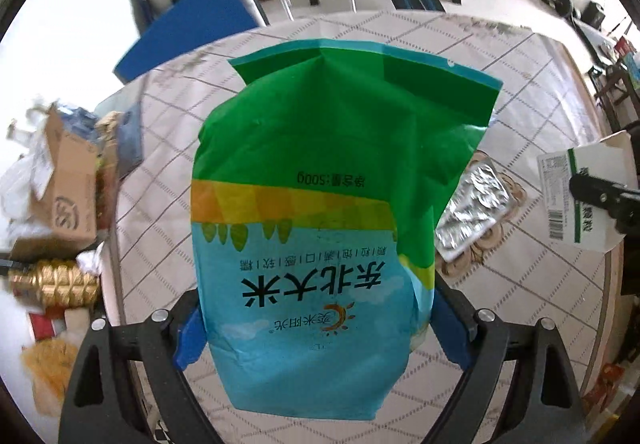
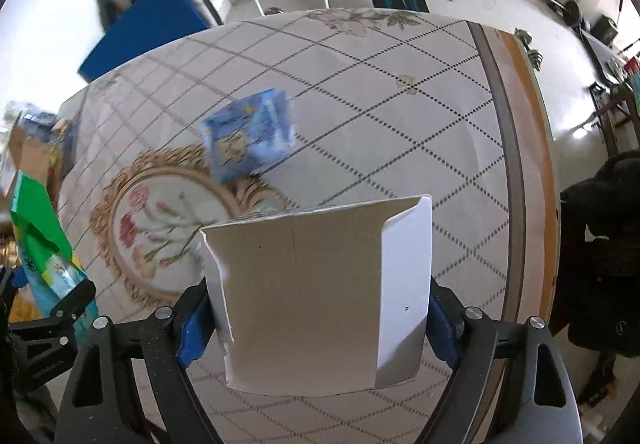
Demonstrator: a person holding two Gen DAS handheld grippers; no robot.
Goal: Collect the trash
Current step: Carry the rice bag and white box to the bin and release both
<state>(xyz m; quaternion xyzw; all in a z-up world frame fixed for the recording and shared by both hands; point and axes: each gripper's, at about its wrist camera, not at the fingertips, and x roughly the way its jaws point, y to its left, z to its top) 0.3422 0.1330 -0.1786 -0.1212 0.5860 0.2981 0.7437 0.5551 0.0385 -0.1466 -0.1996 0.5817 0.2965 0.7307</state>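
Trash is in both tongs now. The left tongs (image 1: 316,328) are closed on the rice bag (image 1: 320,203), an empty green and blue bag that fills the centre of the left wrist view; it is gripped at one end, so the rest stands up limp and creased before the camera. The right tongs (image 2: 316,320) are clamped on the torn carton (image 2: 320,292), a flattened white box in the lower centre of the right wrist view, held by its side edges so that the grey inner face looks at the lens.

Both pieces are lifted off the table (image 2: 400,115), probably to carry them away together. Two pieces remain on the flowered cloth: a foil blister pack (image 1: 472,207) at the right of the bag, and a blue packet (image 2: 250,133) above the carton, blurred. A heap of cardboard boxes (image 1: 64,187) lies at the left edge of the left view, beside the table; I think it may be the place for the trash.
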